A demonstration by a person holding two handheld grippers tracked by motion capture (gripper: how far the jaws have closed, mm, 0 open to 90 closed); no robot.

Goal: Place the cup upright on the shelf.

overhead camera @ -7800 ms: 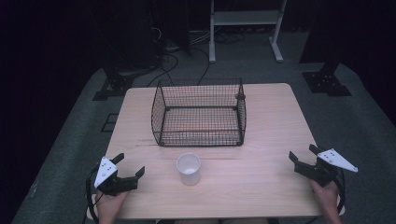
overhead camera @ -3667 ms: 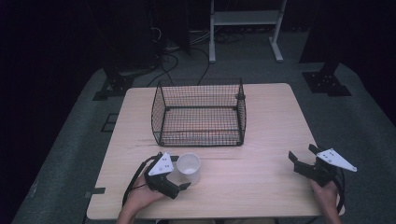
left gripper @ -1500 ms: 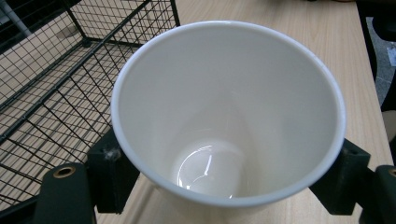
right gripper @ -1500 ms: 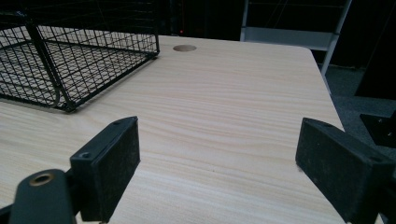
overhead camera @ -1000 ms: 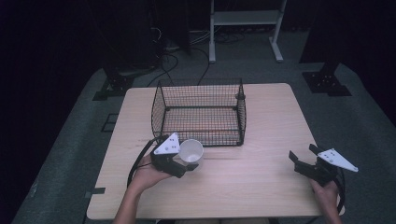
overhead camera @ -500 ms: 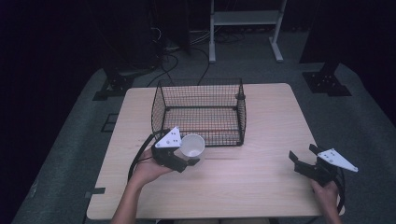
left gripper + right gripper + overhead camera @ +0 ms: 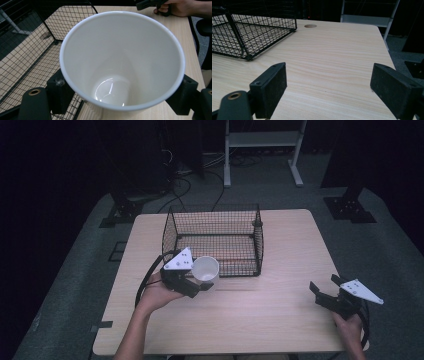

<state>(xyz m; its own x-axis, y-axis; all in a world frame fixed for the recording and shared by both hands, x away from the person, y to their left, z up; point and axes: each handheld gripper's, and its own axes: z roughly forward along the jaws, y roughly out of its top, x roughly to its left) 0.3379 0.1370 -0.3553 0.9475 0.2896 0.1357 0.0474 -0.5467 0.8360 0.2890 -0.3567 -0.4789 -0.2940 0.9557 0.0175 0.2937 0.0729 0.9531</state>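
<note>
A white cup is held off the table, tipped toward the camera, by my left gripper, which is shut on it just in front of the black wire basket. In the left gripper view the cup is empty, both jaws press its sides, and the basket lies to its left. My right gripper stays open near the table's front right edge. The right gripper view has its jaws wide apart over bare wood, midpoint.
The light wooden table has free room right of the basket. In the right gripper view the basket sits at far left and a round hole marks the tabletop. Dark stands and cables surround the table on the floor.
My left gripper took hold of the cup, lifted it and carried it up toward the basket's front, tipping it. The right gripper has barely moved.
</note>
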